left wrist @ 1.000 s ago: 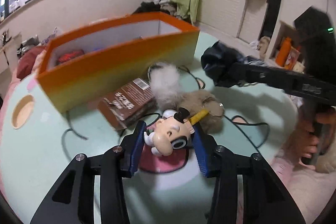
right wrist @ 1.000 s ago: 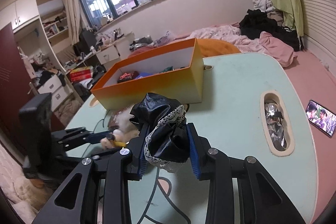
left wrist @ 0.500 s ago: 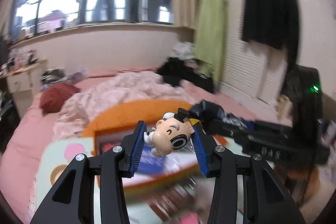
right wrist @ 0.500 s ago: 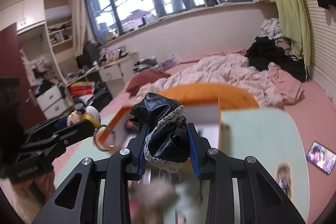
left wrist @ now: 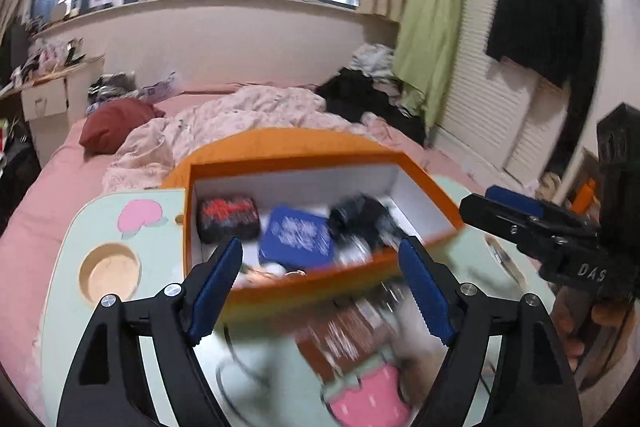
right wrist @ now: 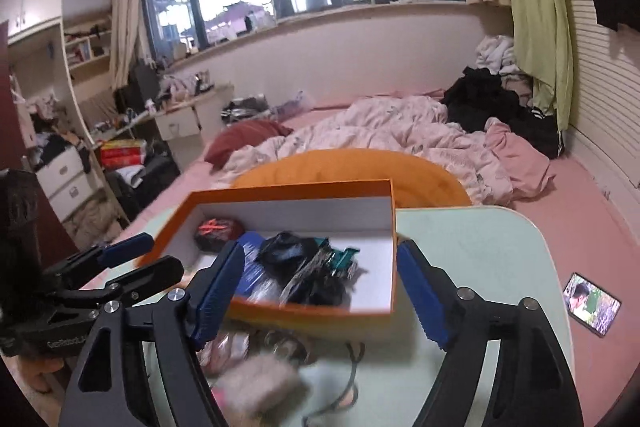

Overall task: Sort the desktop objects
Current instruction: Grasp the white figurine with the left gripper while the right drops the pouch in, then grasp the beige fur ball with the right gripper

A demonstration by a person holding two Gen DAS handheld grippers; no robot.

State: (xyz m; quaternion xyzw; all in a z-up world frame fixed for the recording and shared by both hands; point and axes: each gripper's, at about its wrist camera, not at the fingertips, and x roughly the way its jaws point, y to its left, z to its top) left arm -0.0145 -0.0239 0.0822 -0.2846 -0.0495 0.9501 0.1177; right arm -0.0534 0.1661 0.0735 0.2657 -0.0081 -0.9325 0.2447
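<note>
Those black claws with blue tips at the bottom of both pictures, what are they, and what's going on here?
They are two hand-held grippers, one in each of a person's hands, each carrying a camera that looks out along its fingers. One picture is from the left gripper, the other from the right gripper. Both have just been opening; nothing is between their blue pads now. Ahead is an orange cardboard box on a pale green table. Inside lie a blue packet, a black-and-red pouch and a crumpled black cloth. A brown packet and something fluffy, blurred, remain on the table.
</note>
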